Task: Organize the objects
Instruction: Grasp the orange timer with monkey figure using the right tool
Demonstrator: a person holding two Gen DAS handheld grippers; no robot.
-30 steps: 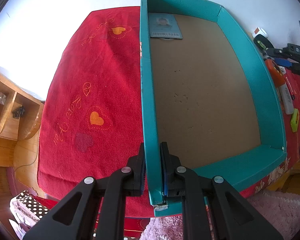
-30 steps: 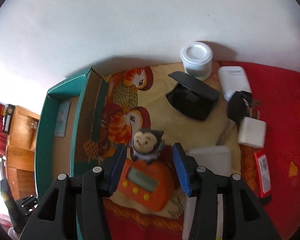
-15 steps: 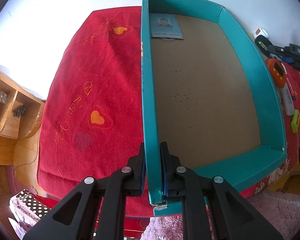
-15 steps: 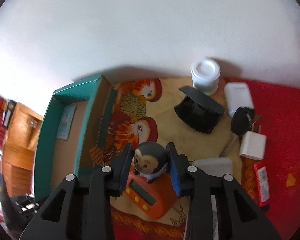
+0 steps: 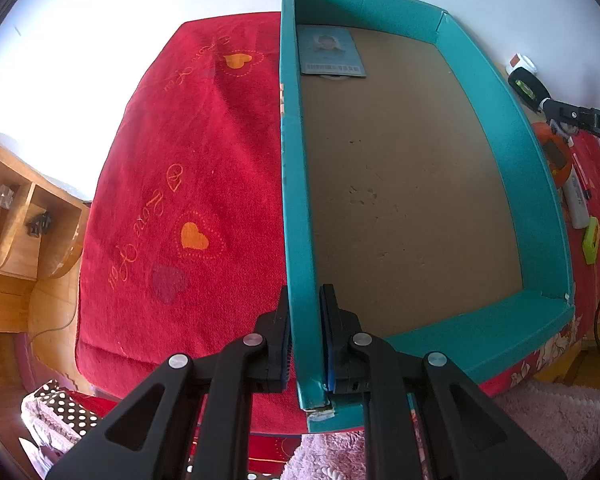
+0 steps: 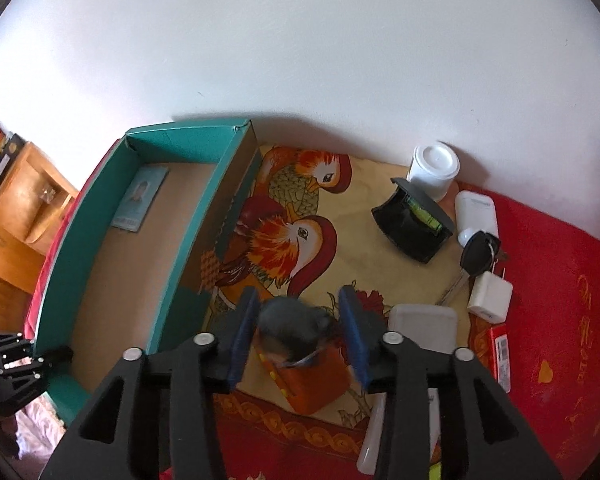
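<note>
Pinched on the near left wall of the shallow teal cardboard box (image 5: 500, 128), brown inside: the left gripper (image 5: 305, 336), one finger outside the wall, the other inside, pointing steeply down. Far ahead of those fingers, in the box's far left corner, flat on the floor: a pale blue ID card with a small photo and barcode (image 5: 332, 51). Otherwise bare brown floor.

Right of the box, over the yellow cloth printed with red birds (image 6: 300, 216): the right gripper (image 6: 298, 330), pointing steeply down, jaws opening. Between the blue pads, blurred, a dark grey round toy head atop an orange plastic timer (image 6: 312, 376); contact with the pads unclear, a gap showing on the right side.

Ahead and right of that gripper: an open black case (image 6: 414, 220), a white lidded cup (image 6: 434, 170), a black car key (image 6: 478, 252), a white plug adapter (image 6: 490, 296).
</note>
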